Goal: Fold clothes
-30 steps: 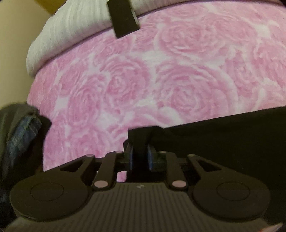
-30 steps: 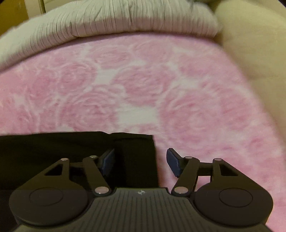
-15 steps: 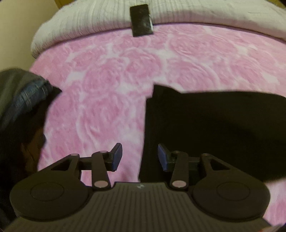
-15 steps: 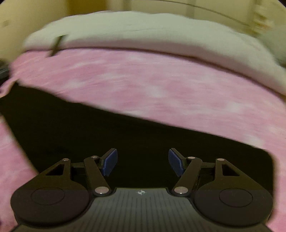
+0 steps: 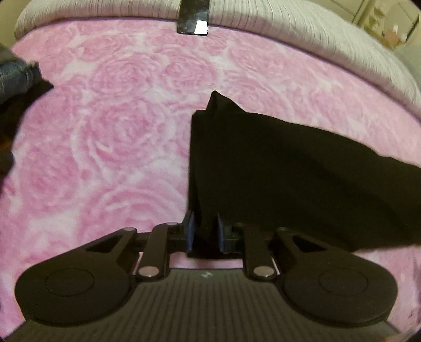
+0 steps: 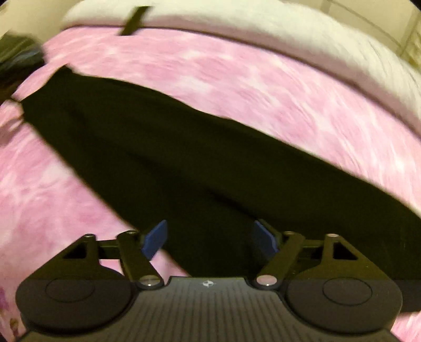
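Note:
A black garment (image 5: 276, 168) lies folded on the pink rose blanket (image 5: 113, 136), running off to the right. My left gripper (image 5: 204, 231) is at its near left corner. The jaws are closing, and the cloth fills the narrow gap between the pads. In the blurred right wrist view the same garment (image 6: 171, 147) stretches diagonally from upper left to lower right. My right gripper (image 6: 210, 236) hangs over its near part with the jaws opening wide. The pads are well apart and grip nothing.
White ribbed bedding (image 5: 289, 23) lines the far edge of the blanket, and a flat black object (image 5: 194, 21) rests on it. A dark pile of other clothes (image 5: 15, 76) sits at the left. Bare pink blanket (image 6: 263, 79) lies beyond the garment.
The left gripper let go of the cloth, then closed again on the garment's near left corner. The right gripper swung across over the garment and its jaws spread wider.

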Motion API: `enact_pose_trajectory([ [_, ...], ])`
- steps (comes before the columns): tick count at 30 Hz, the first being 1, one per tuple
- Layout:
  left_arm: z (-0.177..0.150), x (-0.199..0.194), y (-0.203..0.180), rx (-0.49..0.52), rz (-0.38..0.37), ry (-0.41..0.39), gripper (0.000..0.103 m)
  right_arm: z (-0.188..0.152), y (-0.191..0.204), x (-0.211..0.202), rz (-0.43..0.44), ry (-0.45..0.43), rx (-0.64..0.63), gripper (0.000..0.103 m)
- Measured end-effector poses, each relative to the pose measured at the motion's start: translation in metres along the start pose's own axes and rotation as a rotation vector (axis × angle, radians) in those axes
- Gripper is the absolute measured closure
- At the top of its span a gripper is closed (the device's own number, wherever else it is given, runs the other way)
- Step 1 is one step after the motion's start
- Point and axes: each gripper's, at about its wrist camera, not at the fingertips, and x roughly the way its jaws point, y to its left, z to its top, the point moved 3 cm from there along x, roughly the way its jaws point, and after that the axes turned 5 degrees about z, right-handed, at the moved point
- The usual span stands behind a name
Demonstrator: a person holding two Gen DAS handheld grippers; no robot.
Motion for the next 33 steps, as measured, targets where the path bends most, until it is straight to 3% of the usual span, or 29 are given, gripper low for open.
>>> enact_pose_trajectory([
  [3, -0.004, -0.018, -0.030, 0.317, 0.172, -0.056, 0.079, 0.003, 0.026, -0.005, -0.015, -0.011, -0.112, 0.023],
  [5, -0.017, -0.032, -0.055, 0.518, 0.232, -0.125, 0.069, -0.005, 0.032, -0.005, -0.041, -0.003, -0.167, 0.022],
  [7, -0.032, -0.039, -0.080, 0.648, 0.234, -0.174, 0.059, -0.021, 0.028, -0.006, -0.073, 0.018, -0.210, 0.022],
  [9, -0.051, -0.035, -0.105, 0.765, 0.238, -0.196, 0.051, -0.039, 0.020, -0.004, -0.130, 0.050, -0.241, 0.022],
  [12, -0.071, -0.018, -0.135, 0.882, 0.222, -0.177, 0.049, -0.067, -0.006, -0.008, -0.203, 0.084, -0.233, 0.022],
  [15, -0.073, -0.013, -0.160, 0.879, 0.204, -0.184, 0.051, -0.090, -0.038, -0.010, -0.236, 0.099, -0.148, 0.023],
  [19, -0.078, -0.026, -0.223, 0.945, 0.140, -0.254, 0.051, -0.109, -0.082, -0.014, -0.206, 0.072, 0.133, 0.024],
  [21, -0.081, -0.036, -0.272, 0.993, 0.064, -0.314, 0.049, -0.118, -0.096, -0.013, -0.190, 0.040, 0.251, 0.024],
  [27, -0.106, -0.055, -0.431, 1.150, -0.225, -0.511, 0.028, -0.147, -0.109, -0.026, -0.210, -0.096, 0.560, 0.019],
  [30, -0.126, -0.048, -0.484, 1.281, -0.317, -0.572, 0.027, -0.167, -0.104, -0.039, -0.223, -0.142, 0.647, 0.016],
  [33, -0.145, -0.027, -0.518, 1.476, -0.331, -0.613, 0.030, -0.185, -0.097, -0.057, -0.260, -0.182, 0.697, 0.015],
])
